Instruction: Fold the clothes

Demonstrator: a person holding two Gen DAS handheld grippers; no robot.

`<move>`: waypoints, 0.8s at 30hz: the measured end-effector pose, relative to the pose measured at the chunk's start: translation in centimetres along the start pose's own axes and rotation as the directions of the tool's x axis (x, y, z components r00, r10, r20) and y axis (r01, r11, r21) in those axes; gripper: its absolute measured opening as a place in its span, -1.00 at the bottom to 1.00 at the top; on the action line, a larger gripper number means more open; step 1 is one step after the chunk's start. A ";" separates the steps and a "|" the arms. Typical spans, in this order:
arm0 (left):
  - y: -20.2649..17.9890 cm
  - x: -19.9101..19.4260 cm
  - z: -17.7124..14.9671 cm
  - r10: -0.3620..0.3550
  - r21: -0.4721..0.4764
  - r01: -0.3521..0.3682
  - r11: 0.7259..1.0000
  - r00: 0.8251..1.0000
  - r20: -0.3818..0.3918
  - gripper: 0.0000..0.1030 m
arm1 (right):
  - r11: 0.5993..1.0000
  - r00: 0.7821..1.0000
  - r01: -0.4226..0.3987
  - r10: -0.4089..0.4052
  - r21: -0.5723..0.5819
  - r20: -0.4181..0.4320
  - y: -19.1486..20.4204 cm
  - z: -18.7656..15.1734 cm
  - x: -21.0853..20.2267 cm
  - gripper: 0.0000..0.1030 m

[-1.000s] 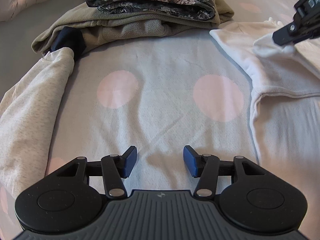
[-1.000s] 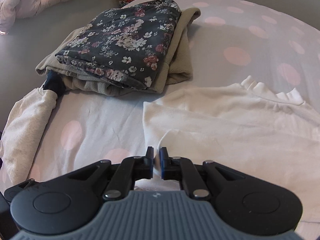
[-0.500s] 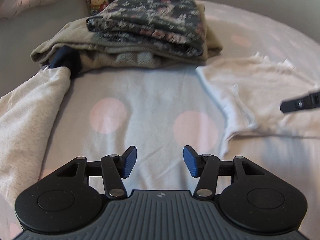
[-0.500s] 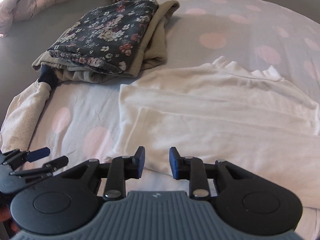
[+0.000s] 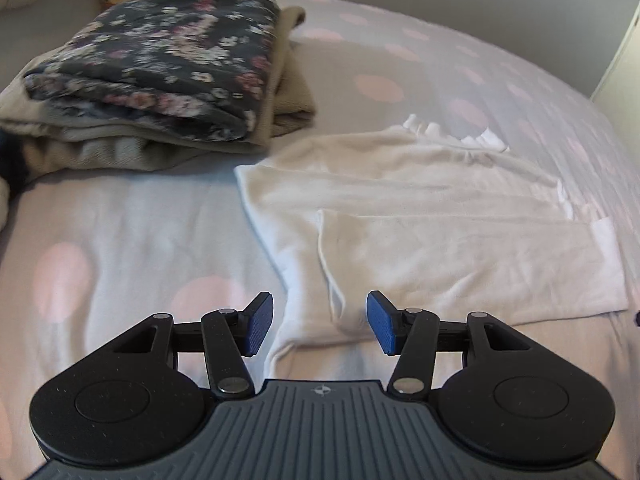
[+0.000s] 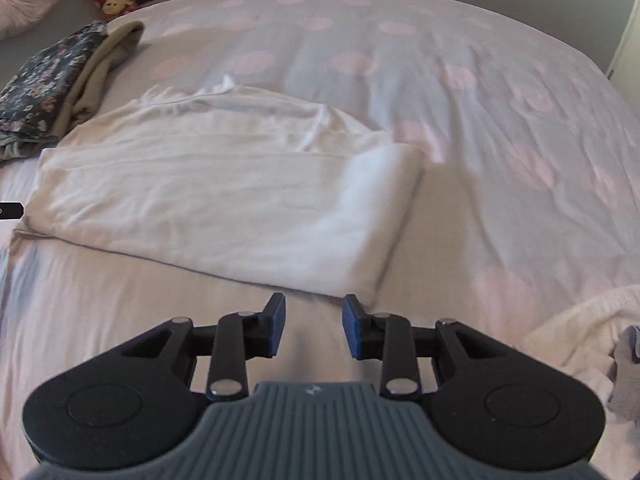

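A second ago your right tongs were pinched shut on a fold of the white top; now their jaws are opening, nothing sits between the blue pads, and they hang over bare sheet just short of the garment's near right corner. You have let go and swung well to the right along the near edge. Your left tongs stand wide open as they did before, gripping nothing, and have moved from the bare dotted sheet to the near left corner of the white top, with a ridge of its cloth lying below and between the pads but not pinched.

The white top lies flat on the bed, partly folded, with one side laid in over the body, just beside the stack of folded clothes, a dark floral piece on top of a beige one. To my eye the side fold is done and you are lining both tongs up on the near edge for the next fold, probably bringing that edge toward the collar. Another pale garment waits at the right edge of the right wrist view.

No brand, label or readable writing shows on any garment; each tool carries only a small emblem on its grey ribbed body, no letters
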State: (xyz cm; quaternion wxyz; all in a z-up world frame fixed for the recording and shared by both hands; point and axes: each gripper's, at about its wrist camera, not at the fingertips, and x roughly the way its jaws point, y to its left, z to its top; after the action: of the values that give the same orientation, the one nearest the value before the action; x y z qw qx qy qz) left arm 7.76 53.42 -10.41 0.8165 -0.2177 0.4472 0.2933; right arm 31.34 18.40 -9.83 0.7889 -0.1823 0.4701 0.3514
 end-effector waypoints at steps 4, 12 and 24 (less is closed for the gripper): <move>-1.0 2.7 1.7 0.044 0.042 -0.044 0.998 0.999 -0.006 -0.03 | 1.000 1.000 0.002 -0.002 0.030 0.014 -3.2 -0.6 0.7 -0.21; -1.3 4.8 2.6 0.052 0.049 -0.051 0.997 0.998 -0.025 -0.37 | 0.997 0.997 -0.069 0.068 0.045 0.021 -4.5 -2.4 2.5 -0.20; -3.3 1.9 3.9 0.122 0.131 -0.124 0.984 0.992 0.030 -0.53 | 0.990 0.993 -0.113 0.109 0.082 0.053 -4.8 -3.5 1.9 -0.20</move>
State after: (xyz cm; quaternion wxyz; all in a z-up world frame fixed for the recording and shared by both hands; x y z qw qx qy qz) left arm 13.17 53.93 -9.76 0.8142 -0.1319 0.4694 0.3152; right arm 33.25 13.60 -13.40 0.7862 -0.1137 0.4746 0.3791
